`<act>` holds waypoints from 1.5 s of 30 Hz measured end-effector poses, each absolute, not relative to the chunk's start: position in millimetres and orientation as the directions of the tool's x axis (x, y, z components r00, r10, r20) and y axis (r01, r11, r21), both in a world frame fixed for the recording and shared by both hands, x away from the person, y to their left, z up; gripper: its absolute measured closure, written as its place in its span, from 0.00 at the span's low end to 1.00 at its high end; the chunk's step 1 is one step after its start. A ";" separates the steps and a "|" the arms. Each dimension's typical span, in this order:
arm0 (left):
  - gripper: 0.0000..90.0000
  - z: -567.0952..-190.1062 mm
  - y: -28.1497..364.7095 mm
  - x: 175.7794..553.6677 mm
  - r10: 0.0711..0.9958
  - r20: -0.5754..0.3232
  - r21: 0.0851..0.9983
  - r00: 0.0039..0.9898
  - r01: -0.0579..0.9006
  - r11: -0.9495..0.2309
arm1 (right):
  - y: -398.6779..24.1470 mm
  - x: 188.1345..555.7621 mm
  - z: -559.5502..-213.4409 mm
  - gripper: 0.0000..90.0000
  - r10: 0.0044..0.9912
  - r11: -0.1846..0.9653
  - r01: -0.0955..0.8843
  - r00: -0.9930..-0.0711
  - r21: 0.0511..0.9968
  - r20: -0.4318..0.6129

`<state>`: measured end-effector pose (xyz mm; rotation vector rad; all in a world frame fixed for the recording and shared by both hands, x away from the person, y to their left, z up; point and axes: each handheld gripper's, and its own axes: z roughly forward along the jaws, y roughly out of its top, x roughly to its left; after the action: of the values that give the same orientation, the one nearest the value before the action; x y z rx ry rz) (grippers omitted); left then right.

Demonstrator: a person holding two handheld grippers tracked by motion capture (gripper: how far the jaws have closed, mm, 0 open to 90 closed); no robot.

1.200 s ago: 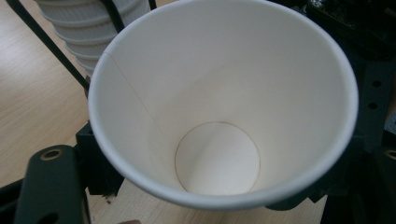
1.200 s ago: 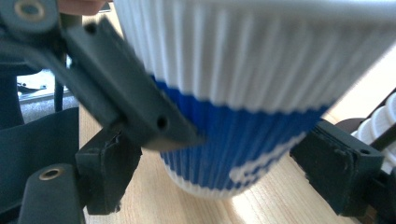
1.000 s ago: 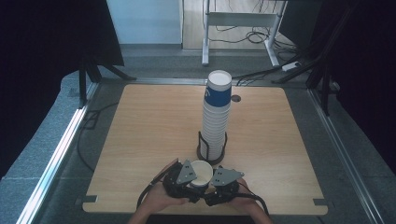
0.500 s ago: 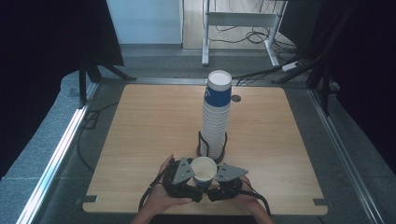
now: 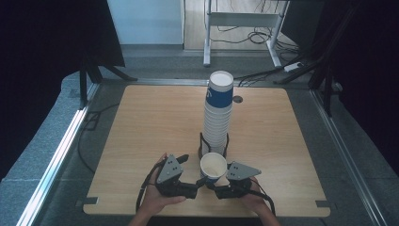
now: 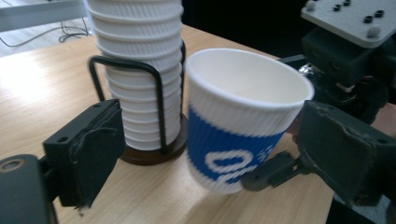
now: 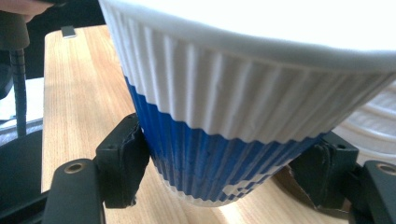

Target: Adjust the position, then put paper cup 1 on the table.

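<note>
Right gripper view: my right gripper (image 7: 224, 179) pinches the cup (image 7: 243, 116) low, between its jaws. My left gripper (image 6: 201, 163) stays spread around it. I fear the cup tips toward the stack (image 6: 137, 70) just behind.

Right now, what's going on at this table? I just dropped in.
A person works a gripper in each hand at the near edge of the wooden table. The right gripper is shut on a single blue-and-white paper cup, holding it tilted just in front of the tall cup stack in its black wire holder. The left gripper is open around that cup, one pad near its side.
</note>
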<state>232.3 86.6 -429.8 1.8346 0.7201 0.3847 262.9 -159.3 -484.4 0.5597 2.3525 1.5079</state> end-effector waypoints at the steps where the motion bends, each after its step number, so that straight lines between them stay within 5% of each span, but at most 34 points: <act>1: 0.10 -429.2 88.9 232.6 0.643 -0.083 0.927 0.761 0.296 -0.230 | -161.1 263.0 -483.3 0.29 0.472 0.371 0.164 -0.881 0.914 -0.033; 14: 0.12 -434.3 113.0 244.3 0.691 -0.138 0.915 0.709 0.358 -0.185 | -178.5 263.6 -471.6 0.29 0.510 0.309 0.149 -0.860 0.939 -0.031; 45: 0.16 -446.3 112.0 248.2 0.712 -0.098 0.893 0.695 0.377 -0.246 | -235.1 280.5 -460.0 0.29 0.656 0.231 0.150 -0.754 0.961 -0.040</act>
<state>248.2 112.0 -446.3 1.8643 0.8527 0.4024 280.5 -235.1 -460.0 0.7394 2.0711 1.5409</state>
